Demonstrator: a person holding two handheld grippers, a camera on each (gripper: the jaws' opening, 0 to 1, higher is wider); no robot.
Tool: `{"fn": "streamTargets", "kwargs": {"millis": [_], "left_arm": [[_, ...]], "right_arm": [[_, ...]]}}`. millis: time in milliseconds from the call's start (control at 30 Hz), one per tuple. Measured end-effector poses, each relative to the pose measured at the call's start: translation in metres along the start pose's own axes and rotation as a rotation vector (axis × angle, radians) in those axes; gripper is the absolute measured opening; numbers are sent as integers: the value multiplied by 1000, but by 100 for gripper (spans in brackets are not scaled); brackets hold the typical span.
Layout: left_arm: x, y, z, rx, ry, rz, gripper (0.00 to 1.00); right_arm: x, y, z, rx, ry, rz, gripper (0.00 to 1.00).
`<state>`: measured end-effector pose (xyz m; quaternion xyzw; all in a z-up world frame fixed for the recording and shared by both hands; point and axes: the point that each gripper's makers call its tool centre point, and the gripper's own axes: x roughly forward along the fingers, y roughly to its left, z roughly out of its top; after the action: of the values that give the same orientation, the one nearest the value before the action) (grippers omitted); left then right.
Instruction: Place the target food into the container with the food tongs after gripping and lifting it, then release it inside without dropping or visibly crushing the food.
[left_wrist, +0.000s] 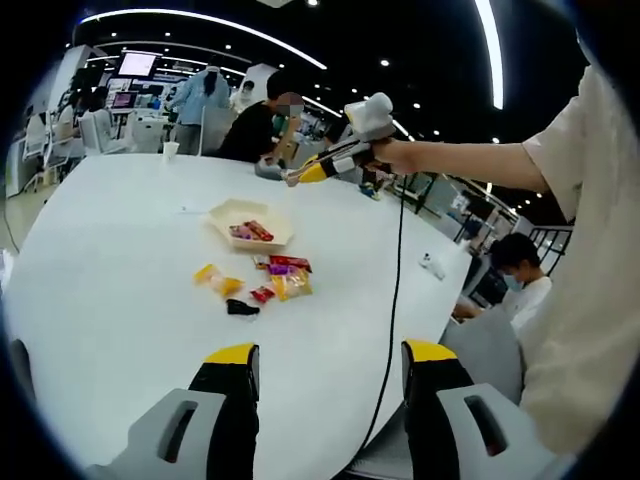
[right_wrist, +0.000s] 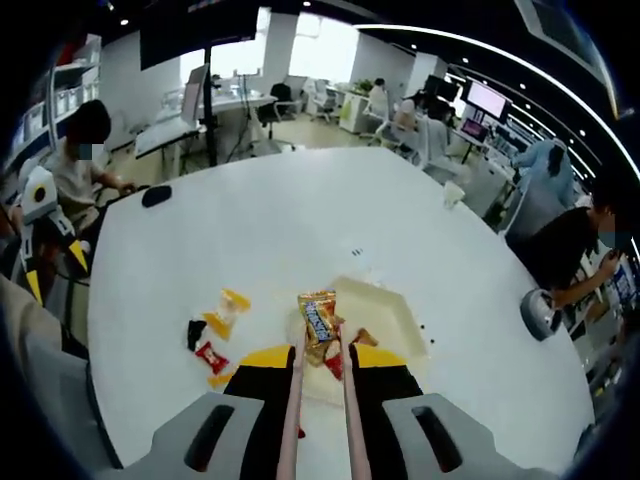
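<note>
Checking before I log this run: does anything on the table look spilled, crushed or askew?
Nothing stands out. The tongs grip a gold snack packet that looks uncrushed, beside the cream container. Loose wrapped snacks lie scattered on the white table, unspilled.

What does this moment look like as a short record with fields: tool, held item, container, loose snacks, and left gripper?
tool: right gripper shut on food tongs
held item: gold snack packet pinched in the tong tips, lifted above the table
container: shallow cream tray, some wrapped snacks already inside
loose snacks: several small wrapped pieces on the table beside the tray
left gripper: open, holding nothing
</note>
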<state>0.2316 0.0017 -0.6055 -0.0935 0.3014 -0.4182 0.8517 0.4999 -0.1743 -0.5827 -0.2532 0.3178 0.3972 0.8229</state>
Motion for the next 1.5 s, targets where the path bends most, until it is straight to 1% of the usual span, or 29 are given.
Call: {"fn": "streamTargets", "kwargs": {"millis": [333, 667, 800, 867, 1000, 1500], "left_arm": [[0, 1, 1, -6, -1, 2, 58], [1, 4, 3, -9, -9, 14, 61], [2, 3, 2, -11, -5, 10, 61], [2, 3, 1, -11, -3, 9, 61], [2, 4, 1, -13, -4, 10, 61], [1, 4, -2, -18, -2, 10, 61]], "right_arm": [[0, -12, 3, 3, -1, -20, 20], [0, -26, 4, -4, 8, -36, 20], [-2, -29, 6, -5, 5, -44, 20], [-3, -31, 5, -21, 17, -49, 20], [-4, -33, 9, -13, 7, -55, 20], [-6, -36, 11, -8, 3, -69, 21]]}}
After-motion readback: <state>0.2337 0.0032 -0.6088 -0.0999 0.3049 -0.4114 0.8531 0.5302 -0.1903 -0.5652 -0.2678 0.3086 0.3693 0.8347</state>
